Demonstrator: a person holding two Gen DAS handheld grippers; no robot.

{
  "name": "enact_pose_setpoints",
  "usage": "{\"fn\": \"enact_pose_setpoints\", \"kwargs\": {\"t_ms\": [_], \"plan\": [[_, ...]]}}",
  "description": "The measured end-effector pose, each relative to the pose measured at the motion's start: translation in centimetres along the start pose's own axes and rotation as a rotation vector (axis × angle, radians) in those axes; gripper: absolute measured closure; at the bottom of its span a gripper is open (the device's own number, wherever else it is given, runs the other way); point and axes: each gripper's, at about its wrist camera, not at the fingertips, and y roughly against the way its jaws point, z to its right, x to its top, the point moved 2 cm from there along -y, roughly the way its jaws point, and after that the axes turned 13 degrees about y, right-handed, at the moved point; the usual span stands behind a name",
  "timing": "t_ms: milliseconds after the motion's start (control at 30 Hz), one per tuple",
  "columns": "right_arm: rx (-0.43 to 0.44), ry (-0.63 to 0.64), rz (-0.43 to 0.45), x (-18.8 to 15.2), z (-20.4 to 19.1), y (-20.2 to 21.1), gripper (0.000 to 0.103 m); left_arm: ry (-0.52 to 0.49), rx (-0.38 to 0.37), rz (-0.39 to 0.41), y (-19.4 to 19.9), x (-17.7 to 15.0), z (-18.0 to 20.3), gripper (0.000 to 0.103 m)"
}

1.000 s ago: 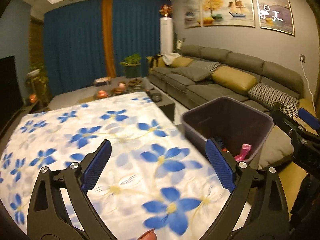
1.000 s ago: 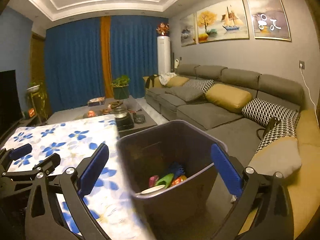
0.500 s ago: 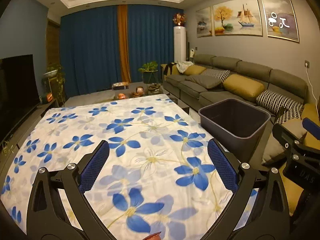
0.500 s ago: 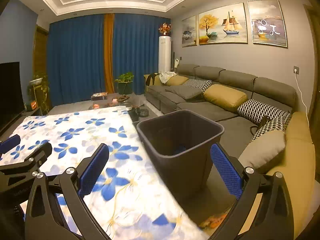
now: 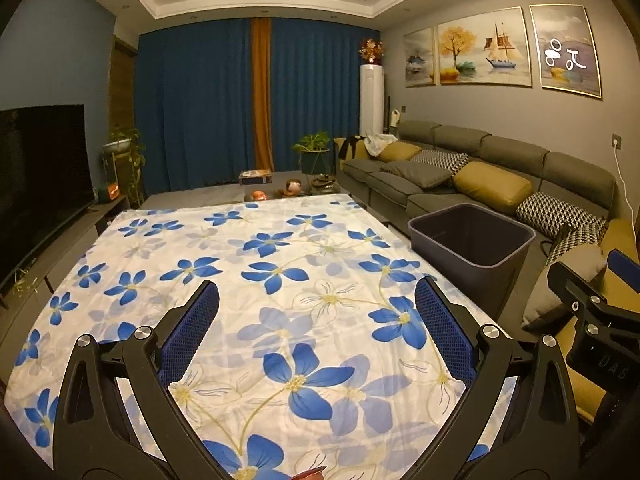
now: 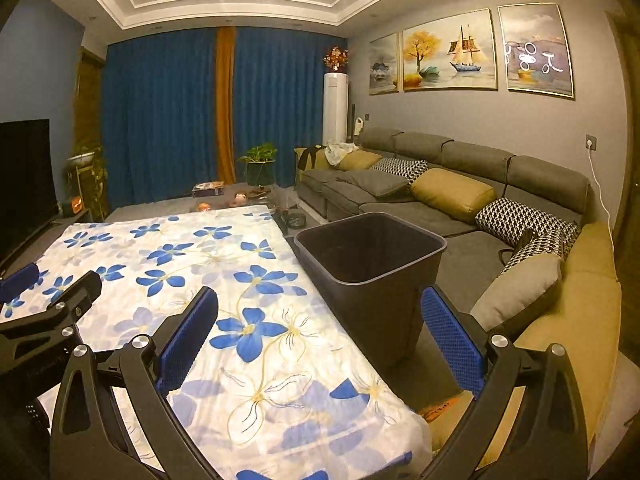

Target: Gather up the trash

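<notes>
The left hand-held gripper [image 5: 316, 332] hangs above the surface [image 5: 224, 264] with its jaws spread wide and nothing between the blue pads [image 5: 188, 340]. The right hand-held gripper [image 6: 320, 340] is likewise wide open and empty, held over the surface's right edge, so that its left pad [image 6: 188, 340] lies over the cloth and its right pad [image 6: 452, 344] over the floor gap. Each gripper shows at the margin of the other's view: the right one at the right [image 5: 592, 312], the left one at the left [image 6: 48, 312].

The surface is covered by a white cloth [image 6: 192, 256] with blue flowers, which lies flat. Its near right corner [image 6: 412, 420] hangs over the edge.

The bin [image 6: 400, 248], dark and open-topped, stands on the floor just beside the surface's right edge, about halfway along it. From these angles its inside is in shadow and its contents cannot be made out. In the left view its rim [image 5: 472, 216] sits near the level of the cloth.

To the right of the bin a strip of grey floor [image 6: 468, 264] separates it from the sofa [image 6: 480, 168]. Beyond the far edge stand a low table [image 5: 288, 192], a plant [image 5: 316, 152] and blue curtains [image 5: 200, 112]. A television [image 5: 40, 176] stands along the left side.
</notes>
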Motion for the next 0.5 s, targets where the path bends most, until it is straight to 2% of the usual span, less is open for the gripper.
{"fn": "enact_pose_setpoints", "kwargs": {"t_ms": [500], "plan": [[0.011, 0.013, 0.035, 0.1, -1.0, 1.8, 0.005, 0.009, 0.003, 0.023, 1.9, 0.0, -0.7, 0.006]]}}
